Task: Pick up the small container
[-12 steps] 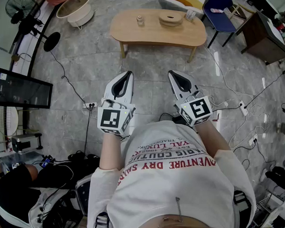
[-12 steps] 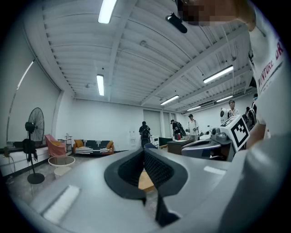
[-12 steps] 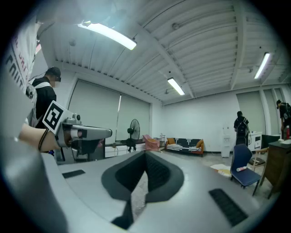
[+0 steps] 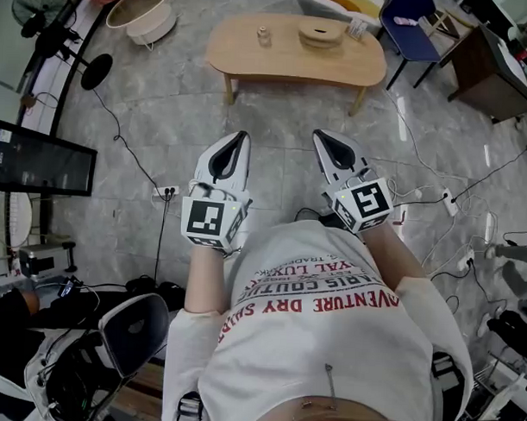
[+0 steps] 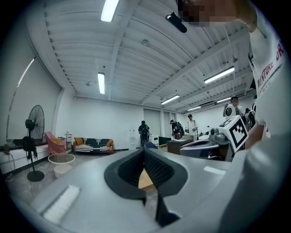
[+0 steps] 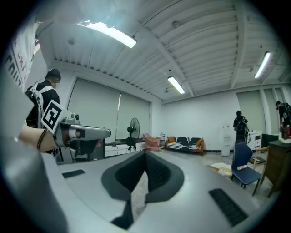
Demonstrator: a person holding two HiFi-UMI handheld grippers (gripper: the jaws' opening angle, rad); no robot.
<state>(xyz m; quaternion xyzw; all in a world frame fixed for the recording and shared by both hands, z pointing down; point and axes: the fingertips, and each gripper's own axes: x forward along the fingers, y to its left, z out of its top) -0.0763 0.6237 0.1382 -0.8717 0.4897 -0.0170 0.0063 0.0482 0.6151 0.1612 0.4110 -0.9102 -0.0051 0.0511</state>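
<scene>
The small container (image 4: pixel 263 35), a little clear jar, stands on the left part of a low wooden table (image 4: pixel 251 60) at the far end of the head view. A round wooden lid-like piece (image 4: pixel 321 31) and a small box (image 4: pixel 356 27) sit further right on the same table. My left gripper (image 4: pixel 240 137) (image 5: pixel 144 152) and right gripper (image 4: pixel 322 137) (image 6: pixel 145 154) are held close to my chest, side by side, well short of the table. Both are shut with nothing between the jaws. A sliver of the tabletop shows through the left gripper's jaws.
Grey tiled floor lies between me and the table, with cables and a power strip (image 4: pixel 167 192) on it. A monitor (image 4: pixel 41 160) and fan stands (image 4: pixel 67 34) are at the left, a blue chair (image 4: pixel 412 29) at the far right, and an office chair (image 4: pixel 130 326) at my left side.
Both grippers have stayed put. The head view has shifted slightly, and a dark office chair at the lower left has swung into view.
</scene>
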